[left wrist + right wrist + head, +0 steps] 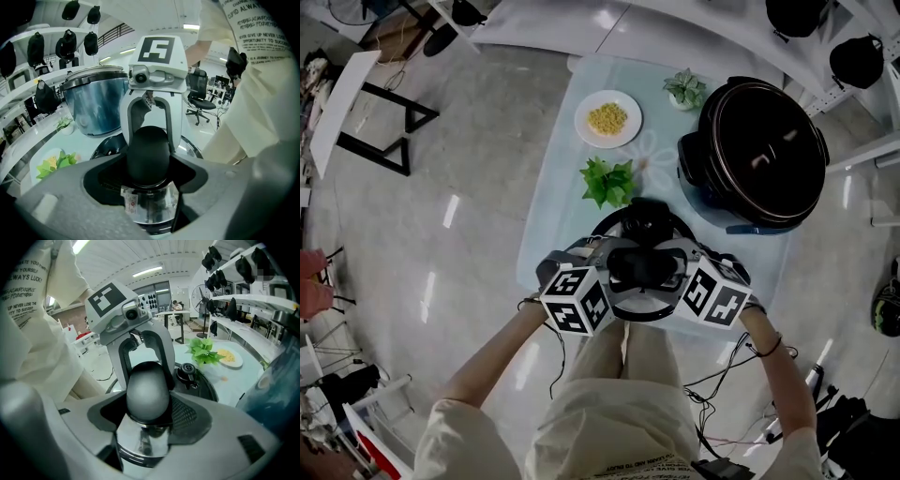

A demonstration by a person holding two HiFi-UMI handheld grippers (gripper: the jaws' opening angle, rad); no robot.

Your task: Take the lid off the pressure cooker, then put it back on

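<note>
Lid at table edge; left gripper, right gripper clamp knob — cooker beside.

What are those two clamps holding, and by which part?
The left hand-held gripper and the right hand-held gripper both clamp the pressure cooker lid by its black handle, from opposite sides.

Left claw and right claw face each other, angled downward, both clamped on the lid knob.
</note>
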